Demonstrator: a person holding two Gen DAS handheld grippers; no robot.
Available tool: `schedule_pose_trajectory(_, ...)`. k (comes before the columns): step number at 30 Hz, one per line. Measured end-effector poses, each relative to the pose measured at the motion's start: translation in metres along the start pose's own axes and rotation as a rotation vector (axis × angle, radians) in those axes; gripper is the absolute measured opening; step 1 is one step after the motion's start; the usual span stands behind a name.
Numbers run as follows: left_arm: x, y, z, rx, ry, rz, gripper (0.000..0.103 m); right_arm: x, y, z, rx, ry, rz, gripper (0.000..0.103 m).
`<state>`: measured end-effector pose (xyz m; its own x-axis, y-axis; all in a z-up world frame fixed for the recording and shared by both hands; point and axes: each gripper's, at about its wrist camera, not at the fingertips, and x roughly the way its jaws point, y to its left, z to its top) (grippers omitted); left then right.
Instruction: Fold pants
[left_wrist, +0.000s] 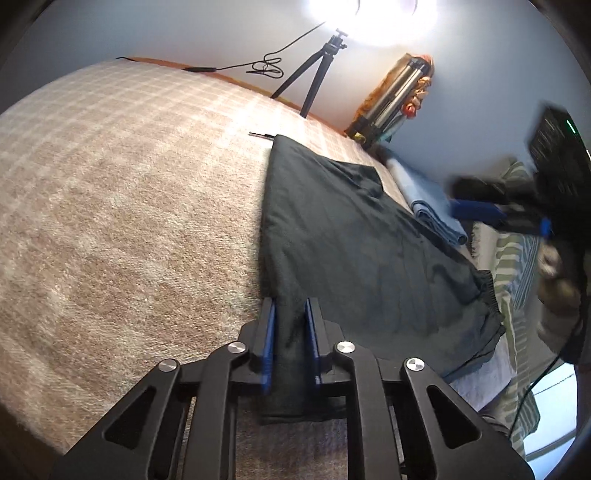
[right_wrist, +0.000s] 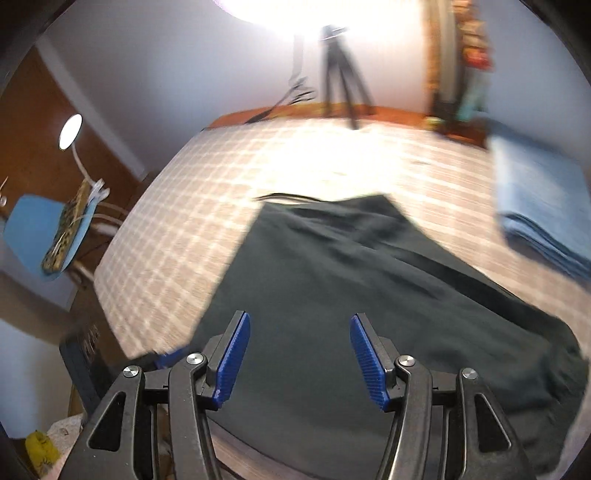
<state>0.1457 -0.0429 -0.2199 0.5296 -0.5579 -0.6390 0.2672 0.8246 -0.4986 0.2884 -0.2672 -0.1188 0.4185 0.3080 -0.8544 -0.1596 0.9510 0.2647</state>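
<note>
Dark grey pants (left_wrist: 347, 236) lie spread on a bed with a beige checked blanket (left_wrist: 122, 206). My left gripper (left_wrist: 290, 314) is shut on a fold of the pants at their near edge, with cloth bunched between the blue pads. My right gripper (right_wrist: 301, 328) is open and empty, held just above the pants (right_wrist: 332, 280), which fill the middle of the right wrist view. The right gripper also shows blurred at the far right in the left wrist view (left_wrist: 517, 206). The elastic waistband (left_wrist: 487, 295) lies at the right side.
A folded light blue cloth (left_wrist: 432, 206) (right_wrist: 543, 206) lies on the bed beside the pants. A black tripod (left_wrist: 314, 74) with a bright lamp stands at the far edge. A blue chair (right_wrist: 40, 236) stands left of the bed. A striped cloth (left_wrist: 513, 266) hangs at the right.
</note>
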Motion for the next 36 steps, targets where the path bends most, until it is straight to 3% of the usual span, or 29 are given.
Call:
schedule_pose_trajectory(6, -0.009, -0.006, 0.001, 0.041, -0.035, -0.038, 0.011, 0.073, 0.048, 0.033, -0.022, 0.124, 0.041, 0.06)
schedule_pose_trajectory(13, -0.011, -0.016, 0.002, 0.085, -0.047, -0.052, 0.011, 0.131, 0.08, 0.059, -0.063, 0.216, -0.092, 0.06)
schedule_pose_trajectory(22, -0.006, -0.028, 0.004, 0.125, -0.048, -0.058, 0.011, 0.164, 0.096, 0.065, -0.179, 0.297, -0.288, 0.06)
schedule_pose_trajectory(25, -0.006, -0.031, 0.003, 0.14, -0.048, -0.048, 0.011, 0.171, 0.095, 0.064, -0.197, 0.313, -0.317, 0.05)
schedule_pose_trajectory(29, -0.005, -0.032, 0.003, 0.146, -0.045, -0.018, 0.012, 0.171, 0.093, 0.062, -0.227, 0.298, -0.32, 0.028)
schedule_pose_trajectory(31, -0.004, -0.033, 0.001, 0.143, -0.045, 0.005, 0.021, 0.17, 0.09, 0.061, -0.224, 0.289, -0.311, 0.021)
schedule_pose_trajectory(33, -0.002, -0.029, 0.0, 0.116, -0.033, 0.034, 0.061, 0.168, 0.086, 0.06, -0.203, 0.277, -0.289, 0.013)
schedule_pose_trajectory(36, 0.002, -0.018, -0.002, 0.042, -0.017, 0.016, 0.063, 0.16, 0.077, 0.06, -0.162, 0.25, -0.245, 0.007)
